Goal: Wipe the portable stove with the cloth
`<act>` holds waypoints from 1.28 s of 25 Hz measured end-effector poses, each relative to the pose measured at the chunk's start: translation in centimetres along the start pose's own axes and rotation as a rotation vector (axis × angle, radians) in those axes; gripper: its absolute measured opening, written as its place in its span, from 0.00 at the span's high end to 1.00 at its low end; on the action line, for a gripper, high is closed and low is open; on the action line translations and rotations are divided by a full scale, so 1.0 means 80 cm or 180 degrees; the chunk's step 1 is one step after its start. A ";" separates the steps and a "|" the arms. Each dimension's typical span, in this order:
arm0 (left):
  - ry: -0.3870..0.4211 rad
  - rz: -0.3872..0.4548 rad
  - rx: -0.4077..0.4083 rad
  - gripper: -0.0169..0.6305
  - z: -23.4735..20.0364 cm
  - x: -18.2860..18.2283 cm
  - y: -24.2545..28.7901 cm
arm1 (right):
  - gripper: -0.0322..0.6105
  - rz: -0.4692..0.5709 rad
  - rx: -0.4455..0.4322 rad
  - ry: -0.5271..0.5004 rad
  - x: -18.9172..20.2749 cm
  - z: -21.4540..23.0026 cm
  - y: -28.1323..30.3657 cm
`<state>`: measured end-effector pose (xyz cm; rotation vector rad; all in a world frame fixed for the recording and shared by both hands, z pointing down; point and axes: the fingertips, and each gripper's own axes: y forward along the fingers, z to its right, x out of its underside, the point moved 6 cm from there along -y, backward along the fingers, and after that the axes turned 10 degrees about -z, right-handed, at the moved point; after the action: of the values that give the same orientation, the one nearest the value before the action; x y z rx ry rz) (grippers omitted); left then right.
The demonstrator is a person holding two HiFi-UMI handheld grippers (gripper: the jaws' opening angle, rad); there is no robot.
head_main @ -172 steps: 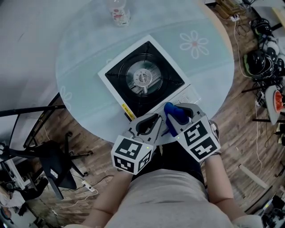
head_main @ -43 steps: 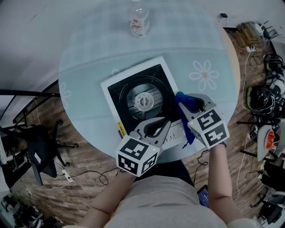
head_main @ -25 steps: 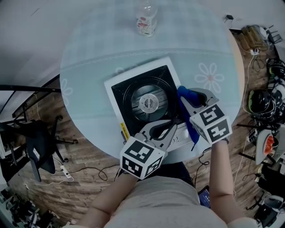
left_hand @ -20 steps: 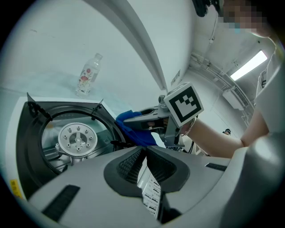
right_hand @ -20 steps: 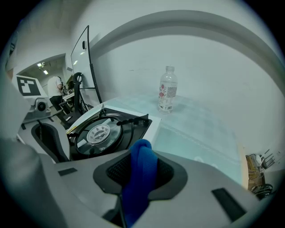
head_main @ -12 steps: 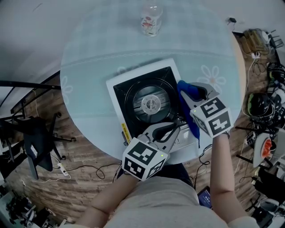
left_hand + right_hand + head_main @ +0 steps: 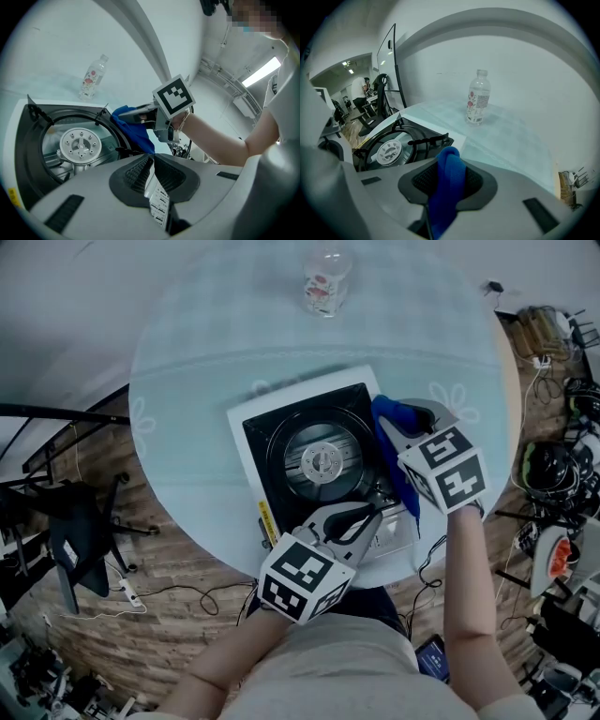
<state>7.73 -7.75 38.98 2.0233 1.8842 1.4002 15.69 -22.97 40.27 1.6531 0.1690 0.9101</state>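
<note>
So, stove [image 7: 281,432]: mid-table [image 7: 187,381], turned slightly, burner bare.
Cloth [image 7: 447,187]: blue, hanging along the stove's 3 o'clock edge.
Right gripper [image 7: 386,423]: clenched on the cloth, a fold poking up past the jaws.
Left gripper [image 7: 153,161]: jaws closed together, nothing gripped, over the stove's front panel at 5 o'clock.
Bottle [image 7: 326,282]: upright at the table's 12 o'clock, well apart from the stove.
</note>
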 end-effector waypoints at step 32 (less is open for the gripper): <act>0.0012 0.0197 -0.0002 0.90 0.006 -0.006 -0.014 | 0.79 0.0230 0.0491 -0.0099 -0.050 0.021 0.024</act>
<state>7.21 -7.56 37.78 2.0975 1.8374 1.4192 13.32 -27.10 40.10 1.8251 0.1626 0.9446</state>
